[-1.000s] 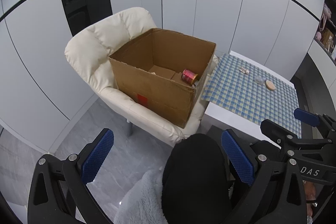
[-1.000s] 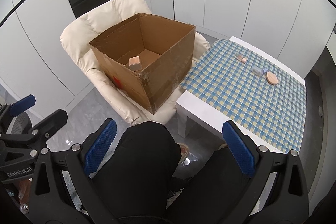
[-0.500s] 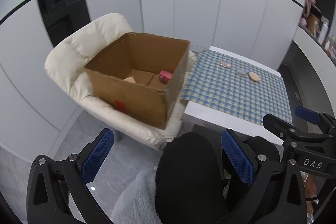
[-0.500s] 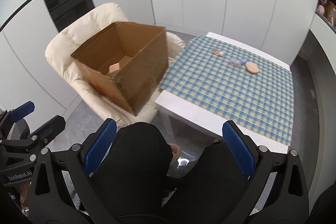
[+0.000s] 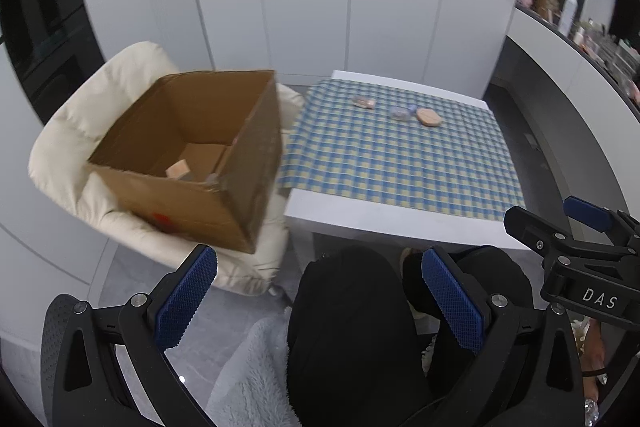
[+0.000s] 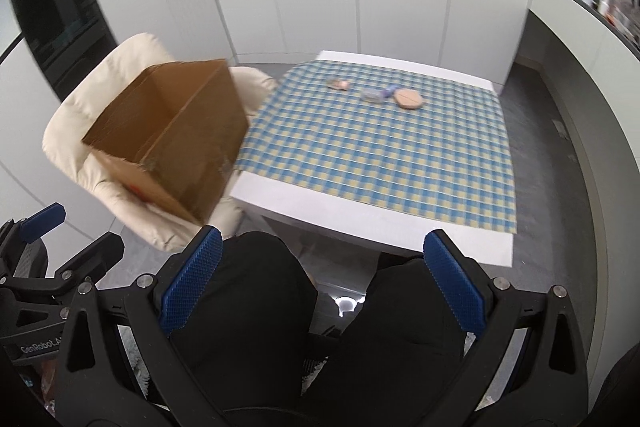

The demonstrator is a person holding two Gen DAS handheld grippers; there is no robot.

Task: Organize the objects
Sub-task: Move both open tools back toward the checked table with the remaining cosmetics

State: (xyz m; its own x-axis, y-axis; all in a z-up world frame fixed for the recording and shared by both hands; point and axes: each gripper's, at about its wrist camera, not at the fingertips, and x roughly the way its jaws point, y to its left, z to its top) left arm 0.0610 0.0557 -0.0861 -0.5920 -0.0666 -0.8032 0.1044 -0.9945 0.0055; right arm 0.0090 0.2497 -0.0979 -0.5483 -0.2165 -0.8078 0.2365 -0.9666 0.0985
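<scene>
An open cardboard box (image 5: 224,163) sits on a cream armchair (image 5: 80,131); a small tan block (image 5: 178,169) lies inside it. The box also shows in the right wrist view (image 6: 176,131). On the checked tablecloth (image 5: 400,155) at the far side lie three small items: a pinkish piece (image 5: 363,103), a clear bluish item (image 5: 400,113) and a tan oval pad (image 5: 429,117). The pad also shows in the right wrist view (image 6: 409,99). My left gripper (image 5: 318,297) is open and empty above my lap. My right gripper (image 6: 320,283) is open and empty too.
The white table (image 6: 360,227) stands right of the armchair, its near edge just beyond my knees. White wall panels stand behind. A shelf with bottles (image 5: 568,11) runs along the right. A grey fleece (image 5: 252,379) lies on my lap.
Both grippers have swung to the right, so the box and armchair have slid left in view and the table has come toward the centre. Both stay open and empty.
</scene>
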